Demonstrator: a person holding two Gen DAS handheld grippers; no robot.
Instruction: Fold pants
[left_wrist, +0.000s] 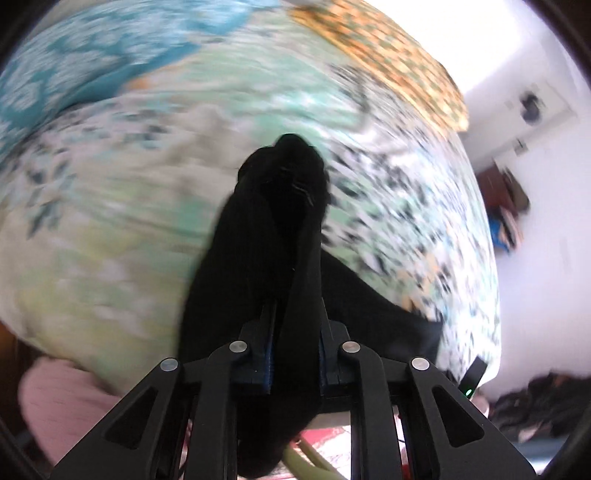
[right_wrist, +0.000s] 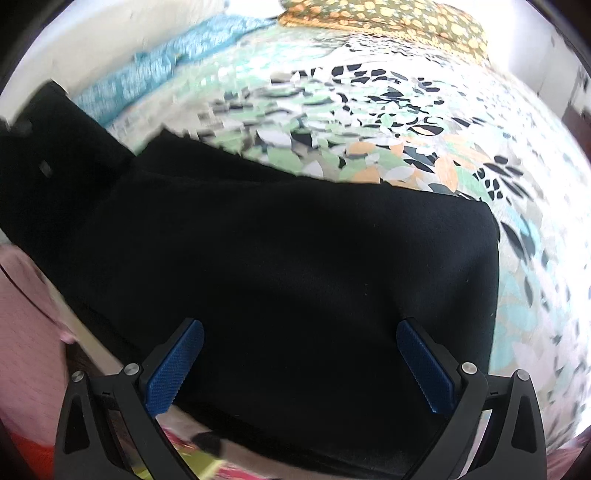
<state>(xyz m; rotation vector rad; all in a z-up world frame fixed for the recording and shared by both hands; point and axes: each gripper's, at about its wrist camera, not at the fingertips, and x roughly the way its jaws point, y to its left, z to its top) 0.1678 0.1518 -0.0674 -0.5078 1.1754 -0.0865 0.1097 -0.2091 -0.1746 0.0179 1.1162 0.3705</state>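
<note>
The left tool (left_wrist: 293, 343) is clamped on a bunched fold of the black pants (left_wrist: 255, 266), which rise between its fingers above the leaf-patterned bed (left_wrist: 110, 221). The right tool (right_wrist: 299, 365) hangs wide open, gripping nothing, just over the pants (right_wrist: 295, 258) spread flat on the bed (right_wrist: 406, 110).
</note>
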